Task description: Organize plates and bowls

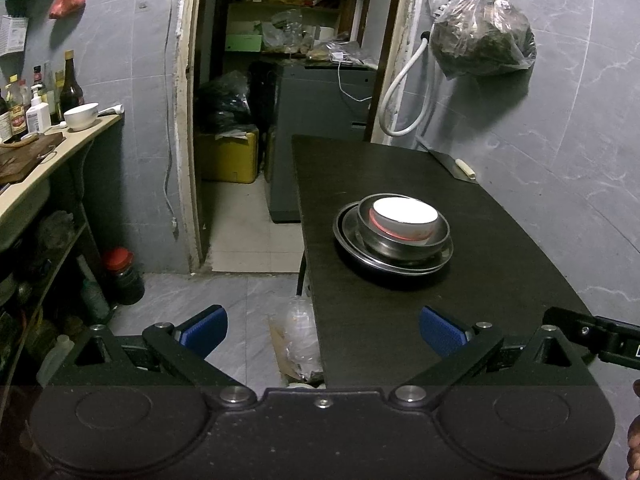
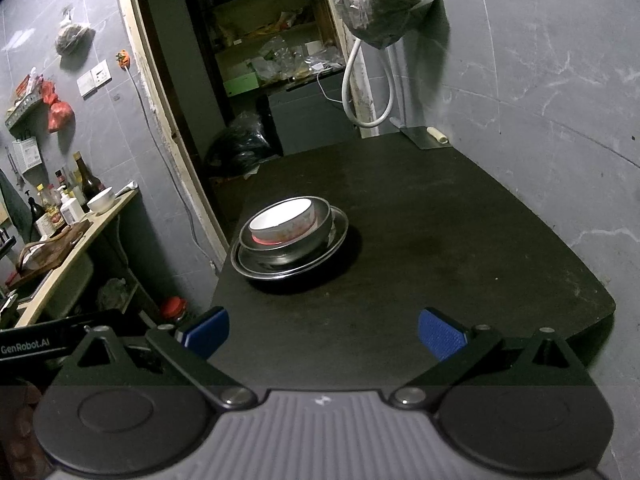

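Observation:
On the black table (image 1: 500, 280) (image 2: 460, 240) stands one stack of dishes. A white bowl with a red pattern (image 1: 404, 218) (image 2: 286, 222) sits inside a steel bowl (image 1: 400, 242) (image 2: 288, 242), which rests on steel plates (image 1: 348, 240) (image 2: 340, 236). My left gripper (image 1: 323, 332) is open with nothing between its blue pads, held near the table's front left corner, well short of the stack. My right gripper (image 2: 323, 334) is open too, over the table's front edge, to the right of the stack and apart from it.
A cleaver (image 1: 452, 164) (image 2: 426, 136) lies at the table's far end by the wall. A filled plastic bag (image 1: 486, 36) (image 2: 384, 4) hangs above it. To the left, a counter (image 1: 60, 156) holds a white bowl (image 1: 82, 116), bottles and a cutting board. A doorway opens behind.

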